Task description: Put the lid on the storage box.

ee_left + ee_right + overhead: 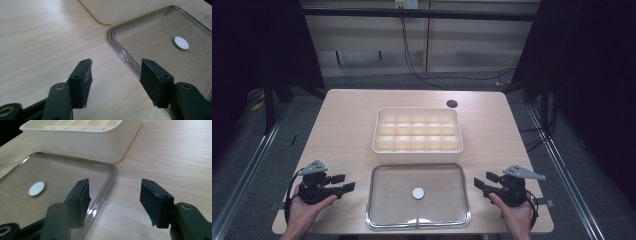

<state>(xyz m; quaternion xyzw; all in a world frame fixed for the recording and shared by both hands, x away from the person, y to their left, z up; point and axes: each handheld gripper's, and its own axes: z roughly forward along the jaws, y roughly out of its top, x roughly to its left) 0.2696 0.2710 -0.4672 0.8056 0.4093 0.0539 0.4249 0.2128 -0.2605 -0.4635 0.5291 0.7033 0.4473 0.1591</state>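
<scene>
Currently the left gripper [346, 183] rests at the near-left part of the pale wooden table [347, 115], with its jaws spread wide and nothing between them. The right gripper [482, 182] rests at the near-right part, its jaws equally wide and empty. Between the two grippers lies the clear rectangular lid with rounded corners [384, 210], flat on the table and close to the near edge. A small white round disc [418, 193] sits at the lid's centre. The cream plastic tray divided into compartments [417, 155] stands just behind the lid; its near wall runs alongside the lid's far rim.

Bare table surface lies open to both sides of the lid and tray, and a wide strip lies open behind the tray. A dark round hole [452, 104] marks the far-right area.

The high view shows both hands and the full table outline. The left gripper view shows the lid's rim [120, 51] just ahead of the right-hand jaw. The right gripper view shows the tray's outer wall [100, 146] and the lid's corner close beside it.
</scene>
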